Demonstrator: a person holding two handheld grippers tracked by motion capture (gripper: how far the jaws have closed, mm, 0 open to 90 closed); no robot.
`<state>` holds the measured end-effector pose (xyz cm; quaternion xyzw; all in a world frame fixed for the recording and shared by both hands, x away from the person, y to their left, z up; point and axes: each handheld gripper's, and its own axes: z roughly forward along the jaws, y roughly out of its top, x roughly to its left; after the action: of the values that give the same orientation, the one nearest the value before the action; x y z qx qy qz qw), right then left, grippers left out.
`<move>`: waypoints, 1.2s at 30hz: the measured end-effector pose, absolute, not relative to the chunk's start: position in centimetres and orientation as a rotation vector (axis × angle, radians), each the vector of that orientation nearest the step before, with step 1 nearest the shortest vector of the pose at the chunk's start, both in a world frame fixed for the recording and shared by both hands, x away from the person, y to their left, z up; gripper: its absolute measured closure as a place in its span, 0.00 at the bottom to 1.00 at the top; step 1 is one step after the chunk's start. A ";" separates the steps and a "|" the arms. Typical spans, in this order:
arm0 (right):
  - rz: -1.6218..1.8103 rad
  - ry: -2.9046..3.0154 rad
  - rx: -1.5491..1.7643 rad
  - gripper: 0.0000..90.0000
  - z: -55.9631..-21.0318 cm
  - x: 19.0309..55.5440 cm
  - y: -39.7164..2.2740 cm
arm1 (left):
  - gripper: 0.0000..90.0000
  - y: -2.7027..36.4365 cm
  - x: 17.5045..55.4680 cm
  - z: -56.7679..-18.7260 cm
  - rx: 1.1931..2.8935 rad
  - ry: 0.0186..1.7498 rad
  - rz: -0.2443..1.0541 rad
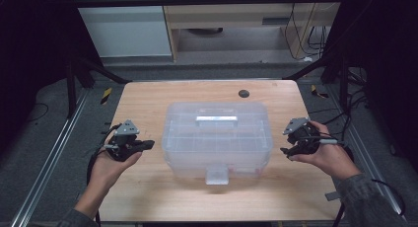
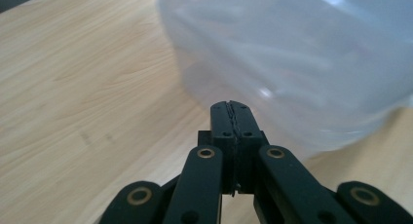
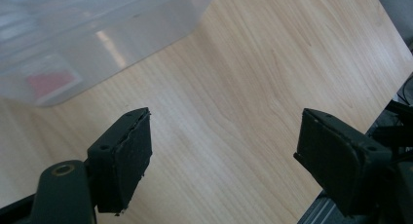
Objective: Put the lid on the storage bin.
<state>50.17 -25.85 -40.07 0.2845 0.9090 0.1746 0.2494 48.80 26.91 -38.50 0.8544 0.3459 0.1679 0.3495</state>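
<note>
A clear plastic storage box with a lid, a top handle and a front latch stands mid-table. My left gripper is held just left of the box, its jaws shut on nothing. In the left gripper view the closed tips point at the box's rounded wall, a short way off it. My right gripper hovers to the right of the box. Its jaws stand wide open over bare wood, with the box corner at upper left. A small red shape shows through the box wall.
The wooden table has a dark round cap near its far edge. Bare wood lies on both sides of the box and in front of it. The table's right edge and a metal rail are close to my right gripper.
</note>
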 end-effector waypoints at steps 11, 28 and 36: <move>0.504 2.339 1.019 0.23 -43.3 53.5 -26.3 | 1.00 28.9 53.6 -43.8 2.230 1.103 0.529; 0.713 2.151 1.429 0.11 -49.7 54.2 -27.6 | 0.16 29.5 55.0 -49.9 2.111 1.286 0.519; 0.885 2.014 1.504 0.05 -51.2 53.6 -28.0 | 0.05 29.5 54.9 -50.7 2.047 1.272 0.571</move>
<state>53.65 -27.97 -51.19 0.5483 0.7344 0.3228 0.2363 54.91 29.50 -50.73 0.7813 0.4855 0.2179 0.3261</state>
